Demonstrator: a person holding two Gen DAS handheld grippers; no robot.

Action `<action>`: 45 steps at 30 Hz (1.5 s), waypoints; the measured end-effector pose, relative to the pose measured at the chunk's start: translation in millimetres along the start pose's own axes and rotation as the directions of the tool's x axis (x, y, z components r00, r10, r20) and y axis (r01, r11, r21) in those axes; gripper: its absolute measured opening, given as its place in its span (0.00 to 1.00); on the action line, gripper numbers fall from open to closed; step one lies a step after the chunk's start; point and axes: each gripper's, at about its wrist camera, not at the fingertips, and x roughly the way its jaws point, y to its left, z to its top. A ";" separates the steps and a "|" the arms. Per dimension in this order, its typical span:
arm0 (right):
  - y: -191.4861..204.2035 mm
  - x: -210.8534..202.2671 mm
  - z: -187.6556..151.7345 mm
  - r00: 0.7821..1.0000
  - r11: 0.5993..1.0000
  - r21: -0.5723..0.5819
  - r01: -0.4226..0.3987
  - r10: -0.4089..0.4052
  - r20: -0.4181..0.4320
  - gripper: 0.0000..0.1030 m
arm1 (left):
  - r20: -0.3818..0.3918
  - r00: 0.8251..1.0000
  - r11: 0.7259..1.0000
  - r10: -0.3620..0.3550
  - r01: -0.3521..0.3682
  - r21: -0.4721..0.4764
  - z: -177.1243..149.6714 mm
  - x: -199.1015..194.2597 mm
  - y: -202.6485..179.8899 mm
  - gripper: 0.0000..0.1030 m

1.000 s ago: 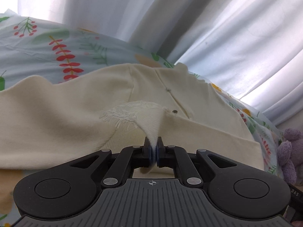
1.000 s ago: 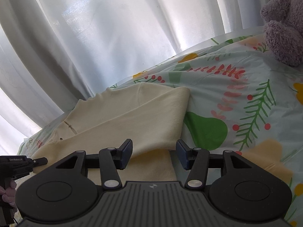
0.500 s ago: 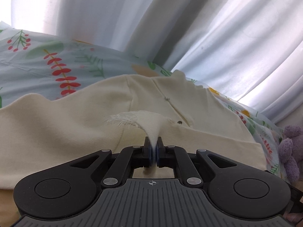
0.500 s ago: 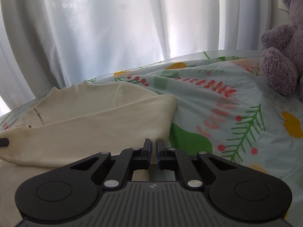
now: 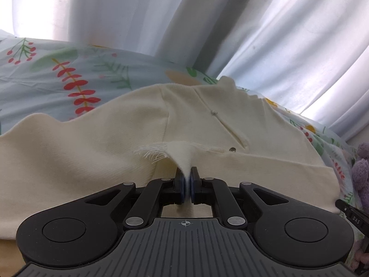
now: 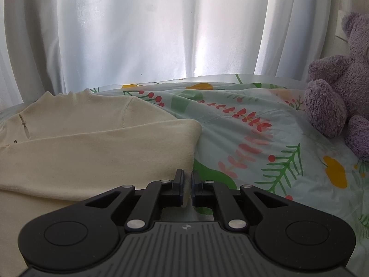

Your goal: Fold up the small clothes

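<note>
A cream knit top [image 5: 92,157] lies flat on a floral bedsheet [image 5: 69,76], sleeves folded across its body. My left gripper [image 5: 186,180] is shut on a pinched fold of the top near a frayed cuff [image 5: 152,152], lifting it into a small peak. In the right wrist view the same top [image 6: 92,147] fills the left half. My right gripper [image 6: 187,180] is shut at the top's right edge; a thin strip of cream fabric shows between its fingers.
A purple plush bear [image 6: 339,101] sits on the sheet at the right; it also shows in the left wrist view [image 5: 362,173]. White curtains [image 6: 161,27] hang behind the bed. The bedsheet [image 6: 265,138] lies bare between top and bear.
My right gripper has shut, from wide open a second ago, at the top's right edge and swung to face the curtain. My left gripper keeps its pinch, moved slightly.
</note>
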 end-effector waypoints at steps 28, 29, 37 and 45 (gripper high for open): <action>47.2 11.4 3.9 0.997 0.973 -0.222 -0.064 0.071 0.023 0.20 | 0.069 0.998 0.996 -0.004 0.010 -0.086 -29.2 -20.0 -23.3 0.57; 45.1 6.7 4.0 0.995 0.977 -0.196 -0.090 0.094 0.013 0.20 | 0.093 0.996 0.991 -0.014 0.026 -0.131 -30.4 -31.3 -12.1 0.62; 25.1 -34.5 -17.5 0.936 0.937 0.054 -0.345 0.348 -0.055 0.23 | 0.190 0.942 0.846 0.276 -0.144 -0.513 -56.4 -130.4 114.8 0.65; 20.3 -39.5 -37.1 0.889 0.887 0.194 -0.419 0.444 -0.110 0.73 | 0.158 0.875 0.514 0.457 -0.115 -0.850 -111.8 -202.8 239.8 0.58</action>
